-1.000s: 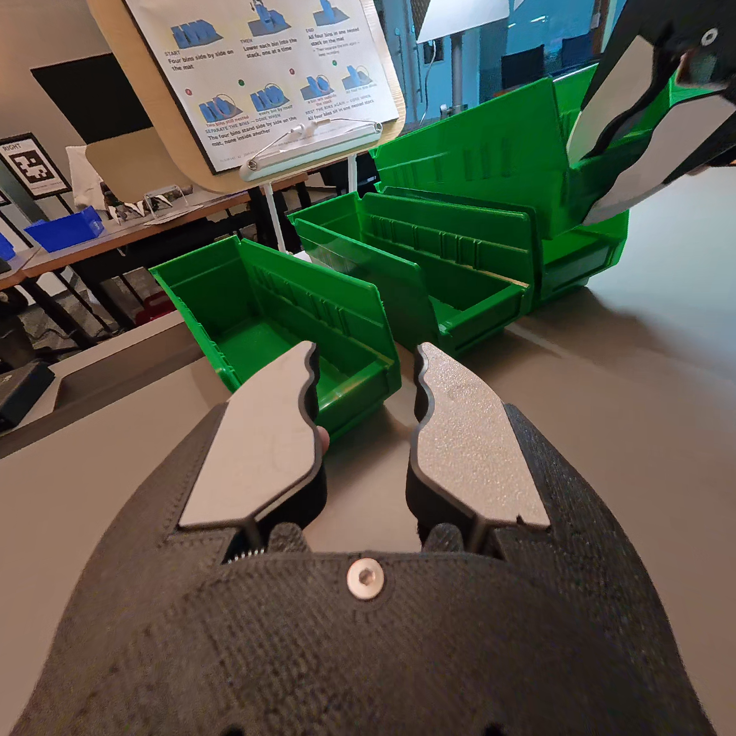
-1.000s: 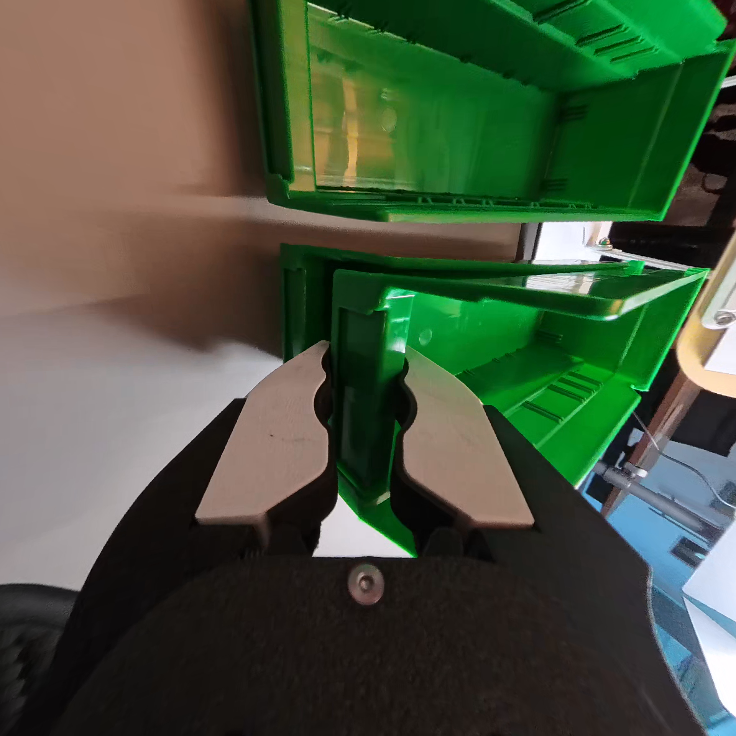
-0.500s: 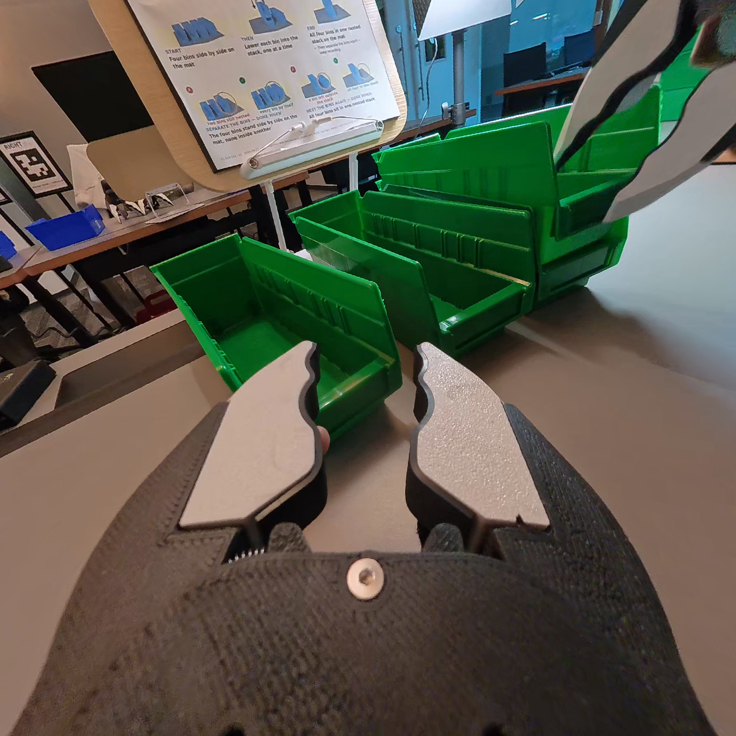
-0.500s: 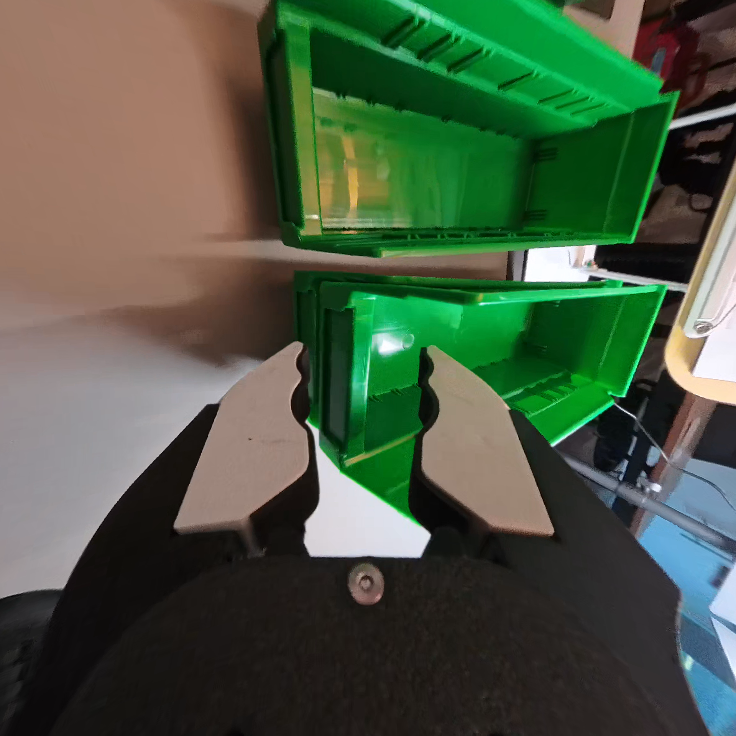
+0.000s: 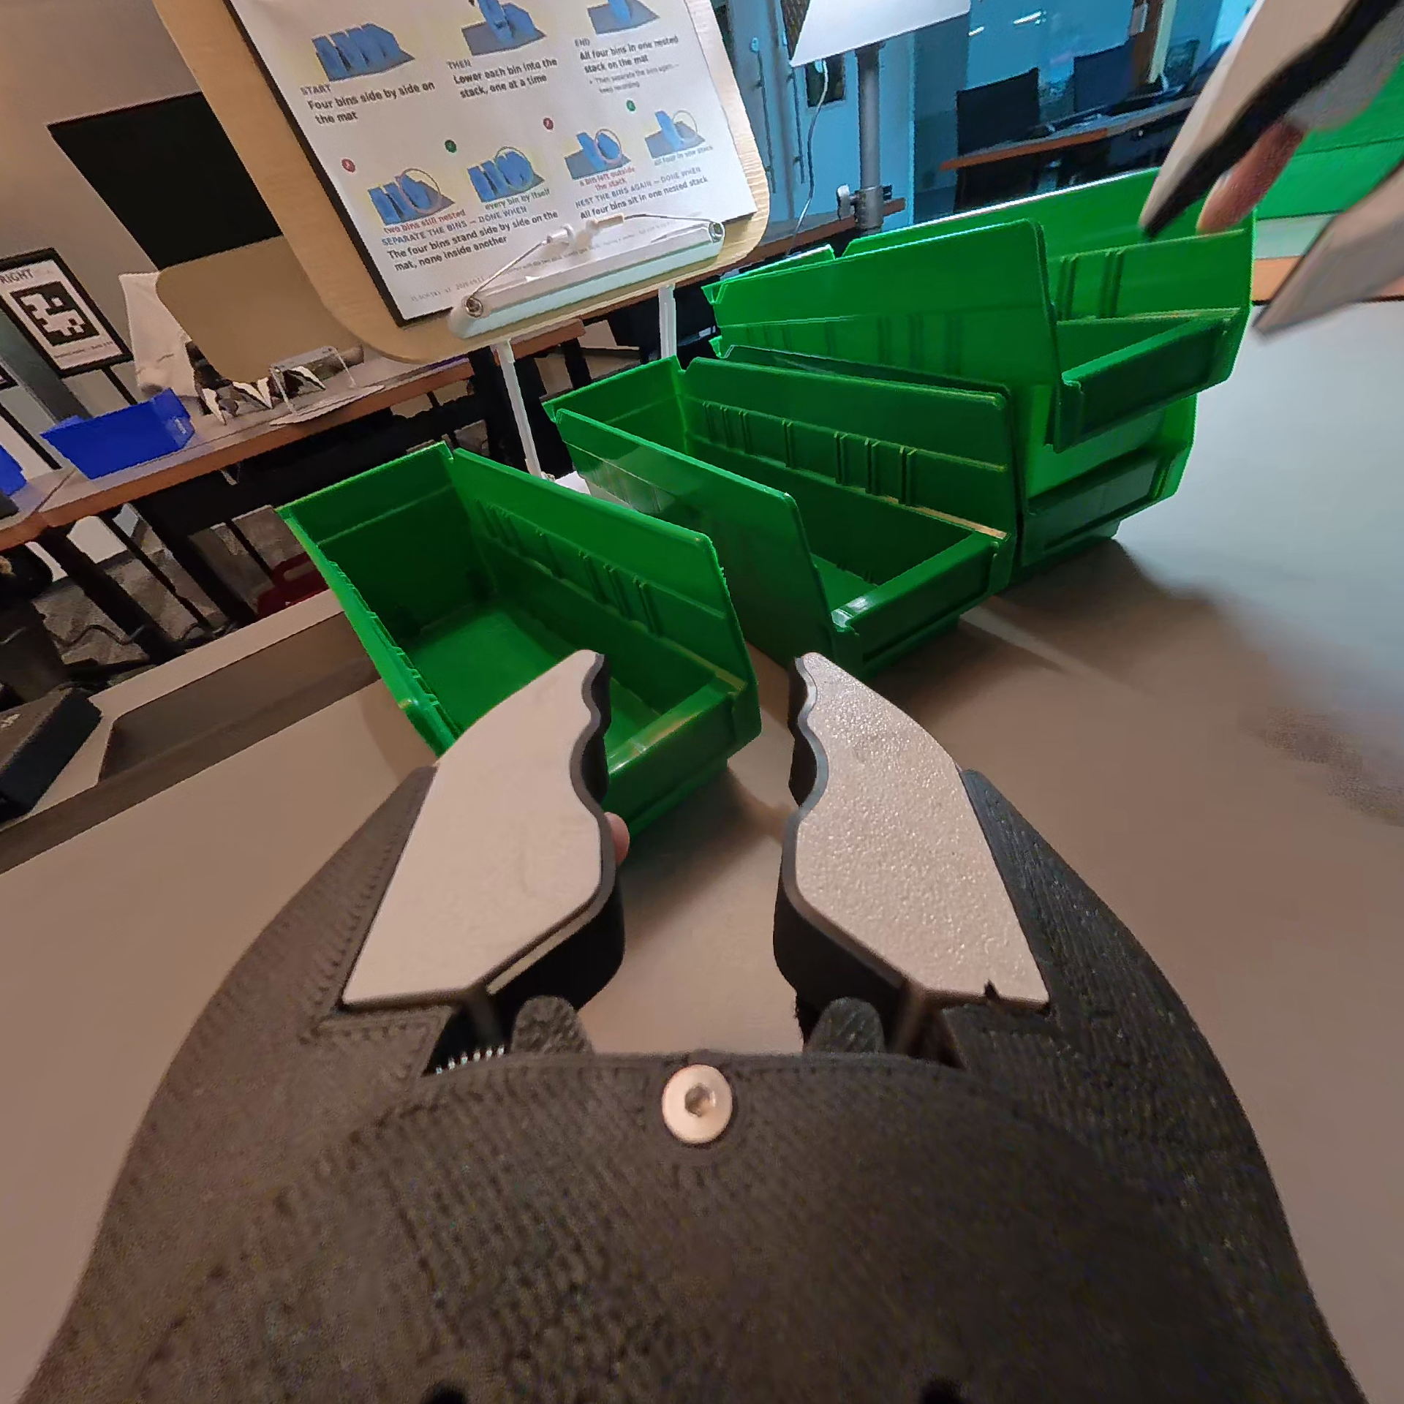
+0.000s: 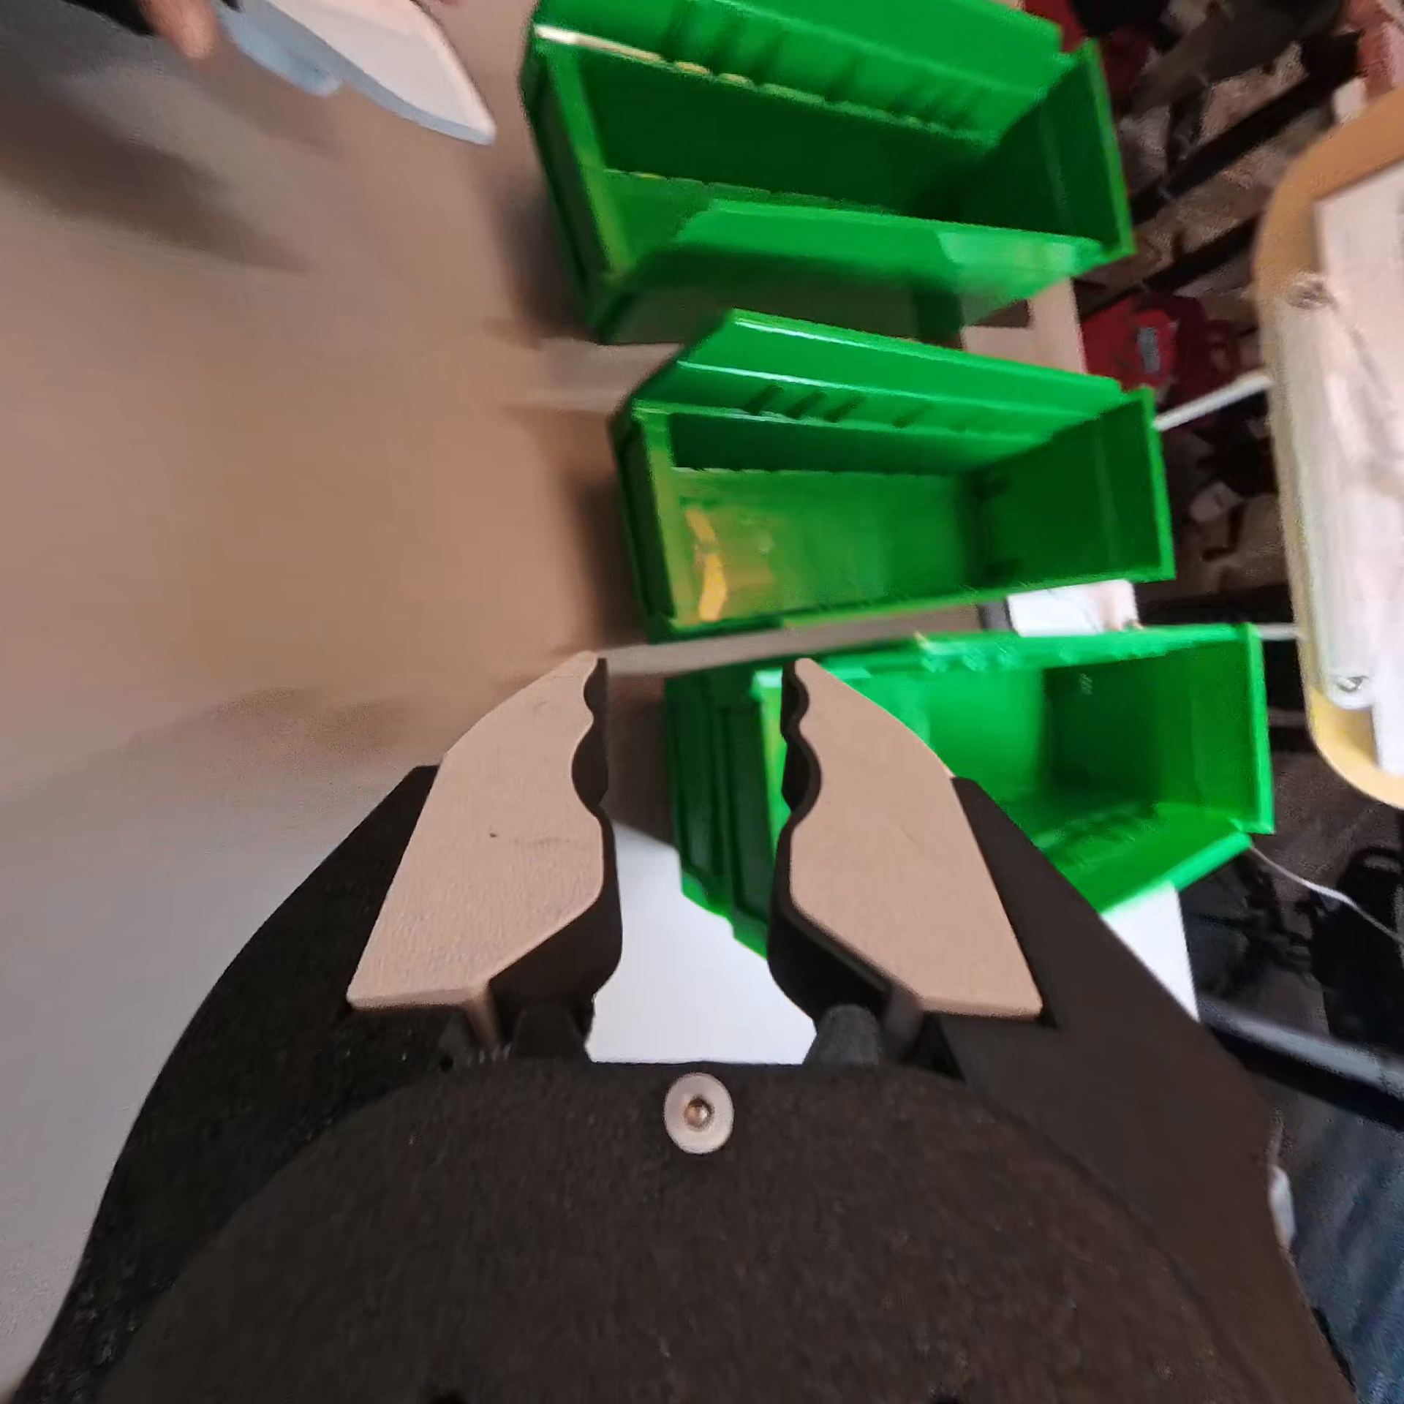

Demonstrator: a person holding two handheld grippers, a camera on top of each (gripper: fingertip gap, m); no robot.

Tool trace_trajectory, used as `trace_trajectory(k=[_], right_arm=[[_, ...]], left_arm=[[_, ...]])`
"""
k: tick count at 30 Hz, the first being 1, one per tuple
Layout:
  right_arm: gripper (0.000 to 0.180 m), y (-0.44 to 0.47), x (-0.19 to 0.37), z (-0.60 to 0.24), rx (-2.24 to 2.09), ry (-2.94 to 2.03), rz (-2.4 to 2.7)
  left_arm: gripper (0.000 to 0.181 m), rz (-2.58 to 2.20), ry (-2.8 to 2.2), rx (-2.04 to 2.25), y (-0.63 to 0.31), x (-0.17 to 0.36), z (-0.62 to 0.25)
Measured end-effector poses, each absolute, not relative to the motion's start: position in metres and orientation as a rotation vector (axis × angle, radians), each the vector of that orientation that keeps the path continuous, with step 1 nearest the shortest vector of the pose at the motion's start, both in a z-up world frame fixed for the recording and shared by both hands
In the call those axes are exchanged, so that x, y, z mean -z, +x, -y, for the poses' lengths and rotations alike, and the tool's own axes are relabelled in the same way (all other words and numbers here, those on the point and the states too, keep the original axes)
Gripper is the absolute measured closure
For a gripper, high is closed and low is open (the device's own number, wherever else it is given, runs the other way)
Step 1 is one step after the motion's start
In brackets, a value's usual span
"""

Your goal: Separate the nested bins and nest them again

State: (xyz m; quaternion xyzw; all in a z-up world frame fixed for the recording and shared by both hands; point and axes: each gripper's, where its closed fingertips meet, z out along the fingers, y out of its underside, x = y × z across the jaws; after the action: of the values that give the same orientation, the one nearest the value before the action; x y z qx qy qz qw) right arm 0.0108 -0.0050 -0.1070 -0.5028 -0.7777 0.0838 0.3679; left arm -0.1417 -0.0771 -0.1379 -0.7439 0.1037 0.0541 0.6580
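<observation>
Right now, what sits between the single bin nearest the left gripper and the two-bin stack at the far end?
One more single green bin stands between the nearest bin and the nested stack; the left wrist view shows it, all on the grey table.

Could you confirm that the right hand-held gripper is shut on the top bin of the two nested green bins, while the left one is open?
Not quite: the right hand-held gripper is open, clear of the top bin, as the right wrist view shows. The left hand-held gripper is open, as stated.
</observation>
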Motion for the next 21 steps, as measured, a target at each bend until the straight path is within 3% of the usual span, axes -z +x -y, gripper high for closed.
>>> trace_trajectory(k=[10, 13, 16, 21], right_arm=[[0.121, -0.073, 0.201, 0.001, 0.227, -1.279, 2.138], [0.125, -0.076, 0.221, -0.013, 0.340, -1.336, 2.180], [0.151, -0.079, 0.223, -0.018, 0.352, -1.311, 2.163], [0.151, -0.068, 0.221, 0.002, 0.306, -1.248, 2.196]], left_arm=[[0.136, -0.246, -1.685, -0.155, -0.143, 0.137, 0.078], [0.136, -0.237, -1.676, -0.156, -0.145, 0.134, 0.080], [0.135, -0.215, -1.674, -0.151, -0.149, 0.131, 0.081], [0.134, -0.197, -1.669, -0.147, -0.151, 0.128, 0.082]])
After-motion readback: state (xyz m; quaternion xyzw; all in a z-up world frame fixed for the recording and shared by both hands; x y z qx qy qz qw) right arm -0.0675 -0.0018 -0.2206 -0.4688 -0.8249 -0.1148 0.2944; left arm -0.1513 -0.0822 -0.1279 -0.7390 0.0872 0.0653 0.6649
